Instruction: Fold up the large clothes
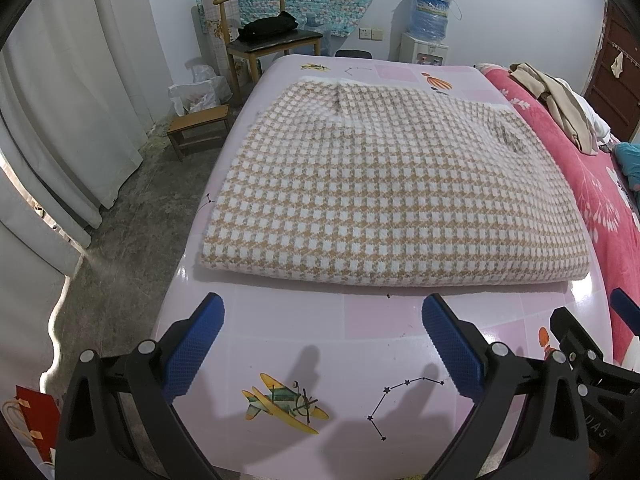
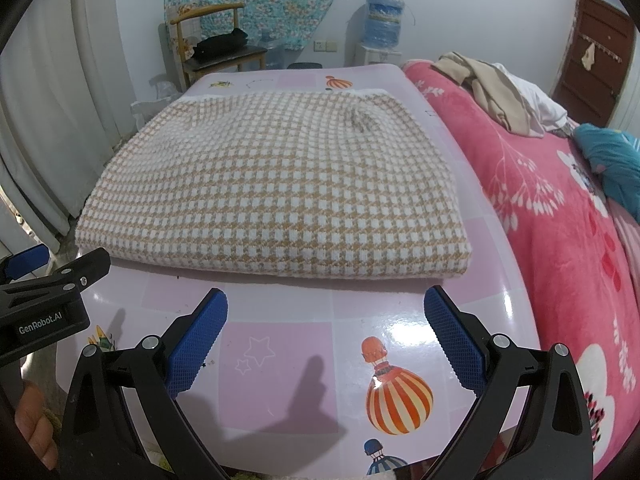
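Observation:
A large tan-and-white checked knit garment [image 1: 376, 192] lies folded into a thick flat rectangle on the pink patterned table [image 1: 320, 340]; it also shows in the right wrist view [image 2: 272, 192]. My left gripper [image 1: 322, 312] is open and empty, a little in front of the garment's near folded edge. My right gripper [image 2: 326, 308] is open and empty, also just short of that near edge, to the right of the left one. The left gripper's body [image 2: 44, 304] shows at the left of the right wrist view.
A pink flowered blanket [image 2: 560, 220] with a beige garment [image 2: 484, 88] and a teal cloth [image 2: 612, 156] lies to the right of the table. A wooden chair [image 1: 260, 36], a small stool [image 1: 200, 128], a water dispenser [image 1: 428, 28] and curtains [image 1: 60, 120] stand beyond.

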Motion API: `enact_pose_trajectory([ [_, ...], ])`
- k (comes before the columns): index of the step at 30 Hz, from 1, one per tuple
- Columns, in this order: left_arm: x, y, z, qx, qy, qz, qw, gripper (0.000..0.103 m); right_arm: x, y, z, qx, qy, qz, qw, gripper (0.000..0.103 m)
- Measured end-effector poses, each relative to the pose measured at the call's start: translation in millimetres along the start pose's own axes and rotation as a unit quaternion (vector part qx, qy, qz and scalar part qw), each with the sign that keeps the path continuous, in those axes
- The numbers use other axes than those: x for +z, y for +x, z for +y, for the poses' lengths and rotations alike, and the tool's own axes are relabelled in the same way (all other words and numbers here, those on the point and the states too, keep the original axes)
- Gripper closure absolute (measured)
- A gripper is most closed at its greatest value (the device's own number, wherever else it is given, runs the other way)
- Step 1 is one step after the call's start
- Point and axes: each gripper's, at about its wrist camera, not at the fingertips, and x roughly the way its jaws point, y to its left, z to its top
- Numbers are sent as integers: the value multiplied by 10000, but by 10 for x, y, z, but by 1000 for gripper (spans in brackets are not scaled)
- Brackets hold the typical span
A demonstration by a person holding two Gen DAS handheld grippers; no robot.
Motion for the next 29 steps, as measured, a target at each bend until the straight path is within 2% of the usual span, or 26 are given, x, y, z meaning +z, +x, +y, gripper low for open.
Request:
enact_pose_trajectory([
  [29,-1,0,-7,-11,-17,11,10000,6,-5,14,-29,29,-17,34,10000,8],
])
